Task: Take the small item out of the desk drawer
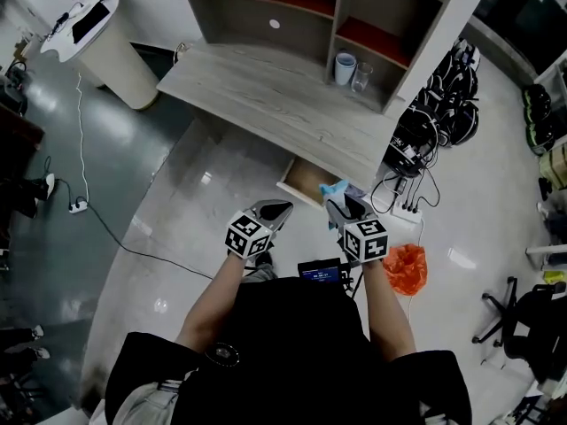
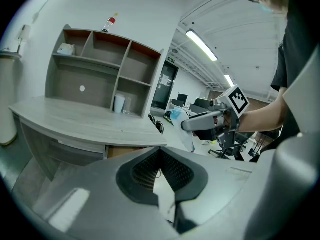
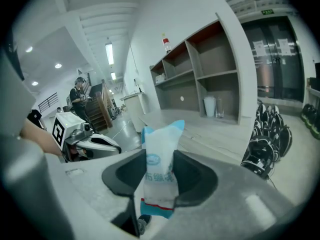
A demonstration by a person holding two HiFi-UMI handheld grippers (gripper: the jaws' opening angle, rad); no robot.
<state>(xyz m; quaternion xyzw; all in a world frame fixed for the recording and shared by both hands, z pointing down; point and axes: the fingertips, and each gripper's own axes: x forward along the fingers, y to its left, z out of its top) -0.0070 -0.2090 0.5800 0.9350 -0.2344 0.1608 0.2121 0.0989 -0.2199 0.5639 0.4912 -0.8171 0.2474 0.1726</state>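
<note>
drawer (image 1: 304, 182) open, packet (image 3: 160, 154) in right gripper (image 1: 347, 212) jaws

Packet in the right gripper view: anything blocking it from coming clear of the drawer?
Nothing visible does. The packet is clamped between the jaws of the right gripper, held above the open drawer. The left gripper sits off to its side, apart from it, and the desk top lies beyond.

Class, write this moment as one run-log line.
right tool: shut on white-and-blue packet | left tool: shut, empty | desk drawer: open
</note>
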